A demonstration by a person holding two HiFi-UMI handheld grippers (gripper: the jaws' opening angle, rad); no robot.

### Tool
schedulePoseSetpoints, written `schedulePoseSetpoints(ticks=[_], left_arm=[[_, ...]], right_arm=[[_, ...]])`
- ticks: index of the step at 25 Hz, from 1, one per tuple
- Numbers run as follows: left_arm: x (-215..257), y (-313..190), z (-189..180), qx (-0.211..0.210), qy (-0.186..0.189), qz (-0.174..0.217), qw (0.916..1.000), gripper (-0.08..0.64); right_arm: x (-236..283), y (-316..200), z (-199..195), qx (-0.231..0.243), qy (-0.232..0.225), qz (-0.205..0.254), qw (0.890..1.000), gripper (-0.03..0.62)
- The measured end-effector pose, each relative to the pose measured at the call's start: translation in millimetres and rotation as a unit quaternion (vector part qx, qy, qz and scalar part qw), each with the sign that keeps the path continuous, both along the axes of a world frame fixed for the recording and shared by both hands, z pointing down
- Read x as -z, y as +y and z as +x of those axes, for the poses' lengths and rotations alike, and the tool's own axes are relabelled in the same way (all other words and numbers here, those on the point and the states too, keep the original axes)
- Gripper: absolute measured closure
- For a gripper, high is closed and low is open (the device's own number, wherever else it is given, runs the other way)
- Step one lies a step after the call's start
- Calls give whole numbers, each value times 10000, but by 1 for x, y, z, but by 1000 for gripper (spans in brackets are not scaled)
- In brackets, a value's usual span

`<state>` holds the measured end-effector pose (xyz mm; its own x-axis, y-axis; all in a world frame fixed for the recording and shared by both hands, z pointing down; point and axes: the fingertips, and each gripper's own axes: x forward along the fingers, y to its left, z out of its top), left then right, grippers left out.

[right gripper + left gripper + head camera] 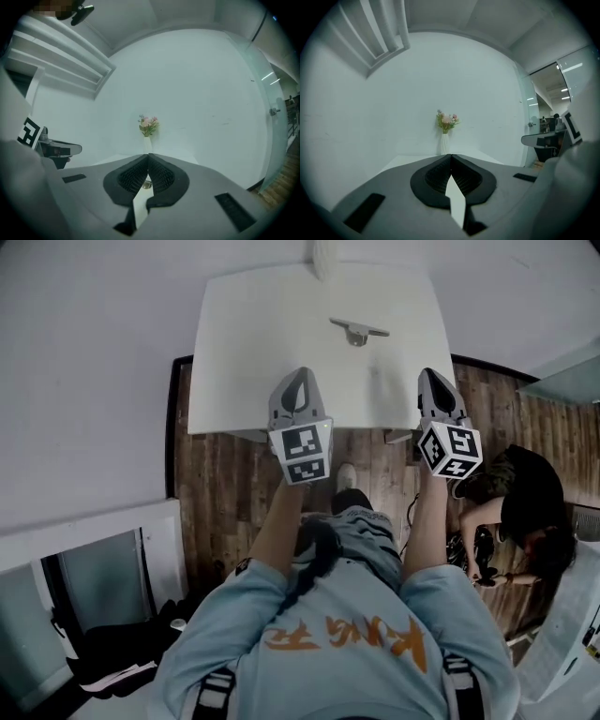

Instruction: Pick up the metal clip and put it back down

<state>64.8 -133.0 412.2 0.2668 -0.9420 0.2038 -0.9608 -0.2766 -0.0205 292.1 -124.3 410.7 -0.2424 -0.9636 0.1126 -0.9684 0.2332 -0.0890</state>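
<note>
The metal clip (357, 331) lies flat on the white table (244, 352), toward the far middle. My left gripper (298, 378) hovers over the table's near edge, left of the clip and short of it, jaws shut on nothing. My right gripper (432, 376) hangs at the near right corner, also shut and empty. In the left gripper view the left gripper (451, 156) has its black pads pressed together. In the right gripper view the right gripper (149, 156) is shut, and a bit of the clip (146, 184) shows through the slit below the pads.
A white vase with flowers (446, 127) stands at the table's far edge against the wall, also visible as the vase (148, 129). Wooden floor (225, 484) lies below the near edge. A person in dark clothes (527, 507) crouches on the floor at the right.
</note>
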Motion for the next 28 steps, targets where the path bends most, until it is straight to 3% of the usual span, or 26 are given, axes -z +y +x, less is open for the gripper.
schedulePoseSetpoints(ticks=[6,11,18,24,28], left_arm=[[4,-47,-9,186,-241,-136,9994,535],[-9,-78,-2,27,-295,-272,9992,535],[-42,-109,19,-269,-213,-713,9969,535],[-62,-131,24,-365,-144,-982,9944,535],[-77,-131,22,-382,-141,-1195,9920,535]], right_arm=[[-4,-68,-28,486,-198,12,9986,578],[-16,-101,-42,630,-9,-112,9979,578],[-35,-122,-32,593,837,-428,9938,578],[-56,-147,-53,964,1443,-646,9827,558],[-76,-158,-67,1302,1905,-845,9693,521]])
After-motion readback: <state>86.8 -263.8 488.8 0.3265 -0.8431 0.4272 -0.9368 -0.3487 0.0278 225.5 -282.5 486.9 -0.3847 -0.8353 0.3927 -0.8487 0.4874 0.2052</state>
